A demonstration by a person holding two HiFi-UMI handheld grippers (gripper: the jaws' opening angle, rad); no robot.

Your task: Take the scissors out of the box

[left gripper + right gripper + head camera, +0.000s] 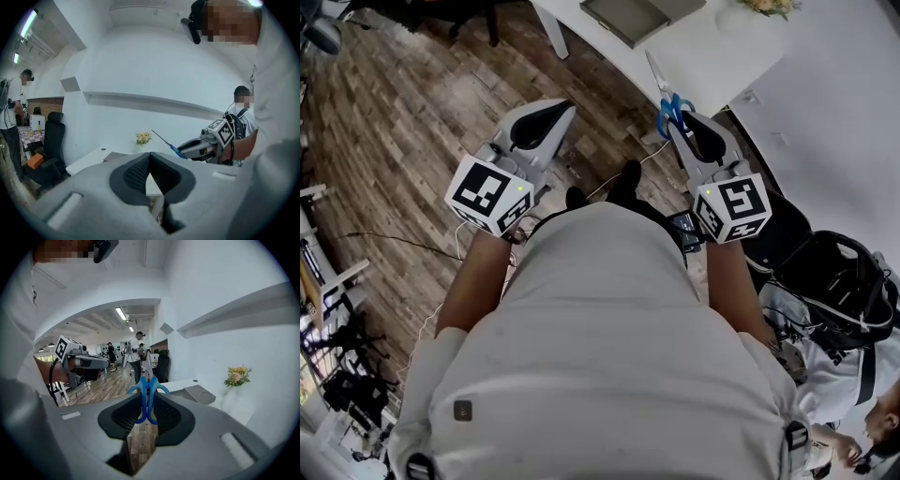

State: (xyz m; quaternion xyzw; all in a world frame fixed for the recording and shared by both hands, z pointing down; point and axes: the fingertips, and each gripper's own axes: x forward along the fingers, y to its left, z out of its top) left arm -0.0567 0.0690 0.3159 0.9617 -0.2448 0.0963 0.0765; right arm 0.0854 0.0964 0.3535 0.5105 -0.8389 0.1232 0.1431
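Desk: Right gripper status?
Operator: My right gripper [146,405] is pinching the scissors [146,389] by the blue handle loops. The blades stand out ahead at twelve o'clock.
Desk: Left?
Operator: My left gripper [150,159] is pressed together with nothing in it, off at nine o'clock from the right one.
Desk: Position against the box?
Operator: In the head view the scissors are clear of the box [623,19]. It sits on the white table [712,56] at eleven o'clock, apart from the blade tip.
Desk: Hazards?
Operator: I judge the grip shallow. Only the loops are caught, so a sharp turn could swing the blades or let the scissors slip out over the wooden floor [412,112].
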